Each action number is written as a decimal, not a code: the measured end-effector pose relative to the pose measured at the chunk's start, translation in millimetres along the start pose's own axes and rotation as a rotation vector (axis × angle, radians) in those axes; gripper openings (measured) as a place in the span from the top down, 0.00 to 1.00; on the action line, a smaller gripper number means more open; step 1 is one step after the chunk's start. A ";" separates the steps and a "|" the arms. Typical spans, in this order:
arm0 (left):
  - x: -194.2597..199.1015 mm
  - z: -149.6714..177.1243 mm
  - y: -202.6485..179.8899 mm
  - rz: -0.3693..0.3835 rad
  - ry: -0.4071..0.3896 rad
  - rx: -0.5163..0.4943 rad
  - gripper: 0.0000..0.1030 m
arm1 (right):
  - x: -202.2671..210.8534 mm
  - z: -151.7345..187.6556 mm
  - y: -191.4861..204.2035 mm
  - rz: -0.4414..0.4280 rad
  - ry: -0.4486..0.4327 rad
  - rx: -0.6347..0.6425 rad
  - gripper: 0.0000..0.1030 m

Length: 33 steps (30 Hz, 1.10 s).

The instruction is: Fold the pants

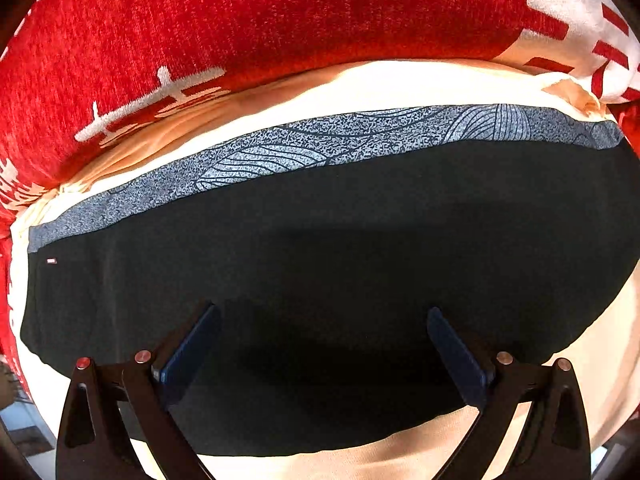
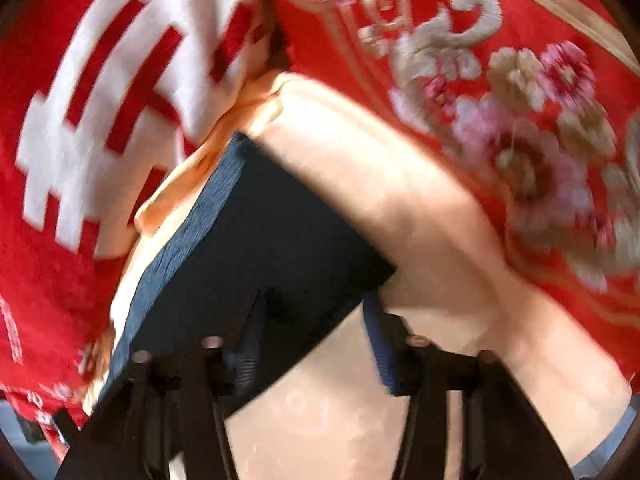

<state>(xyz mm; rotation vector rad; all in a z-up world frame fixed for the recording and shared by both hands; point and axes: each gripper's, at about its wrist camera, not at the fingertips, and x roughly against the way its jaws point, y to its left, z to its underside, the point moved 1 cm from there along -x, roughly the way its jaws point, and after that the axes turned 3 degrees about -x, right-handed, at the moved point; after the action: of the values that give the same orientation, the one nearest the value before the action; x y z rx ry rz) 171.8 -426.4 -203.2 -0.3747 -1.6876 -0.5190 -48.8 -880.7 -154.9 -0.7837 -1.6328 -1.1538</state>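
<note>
The pants (image 1: 320, 264) are seen as a flat black slab, folded, with a grey patterned band (image 1: 328, 140) of wavy lines along the far edge. They are laid on a cream sheet (image 1: 400, 80), which is bordered by red cloth (image 1: 240, 16) with white block figures. A small white tag (image 1: 51, 261) is stitched near the left corner of the pants; its writing cannot be read. The left tongs (image 1: 324, 320) are held wide open above the black cloth, nothing between them. The right-wrist view is blurred: the right tongs (image 2: 316, 312) are partly closed, a corner of the pants lies by the left finger, and a grip cannot be told. A red flowered cloth (image 2: 520, 120) lies beyond on the right.
</note>
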 end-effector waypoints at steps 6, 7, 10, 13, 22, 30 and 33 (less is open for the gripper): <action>3.7 1.3 -19.3 -0.032 -0.011 -0.010 0.00 | -1.6 9.4 -1.1 0.014 0.011 0.100 0.84; 4.2 1.7 -22.2 -0.033 -0.010 -0.008 0.00 | -2.3 10.9 0.7 0.022 0.012 0.127 0.84; 0.3 5.9 -21.2 -0.037 -0.004 0.000 0.00 | -1.9 13.2 10.5 0.068 0.013 0.200 0.84; -2.2 4.3 -25.8 -0.050 0.001 -0.002 0.00 | 1.4 16.4 15.7 0.101 0.025 0.238 0.80; 0.2 2.1 -30.2 -0.057 0.011 0.016 0.00 | 11.9 33.0 3.9 0.140 0.074 0.240 0.74; 6.2 9.8 -30.1 -0.076 0.021 0.044 0.00 | 15.5 59.0 4.5 -0.050 0.157 0.239 0.68; 9.7 8.8 -34.2 -0.093 0.032 0.041 0.00 | 8.8 64.6 11.1 -0.111 0.181 0.238 0.68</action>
<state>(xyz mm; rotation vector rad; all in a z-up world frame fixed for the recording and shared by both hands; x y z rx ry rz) 144.9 -451.0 -199.3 -0.2577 -1.6876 -0.5552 -63.6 -816.5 -149.4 -0.4292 -1.6396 -1.0505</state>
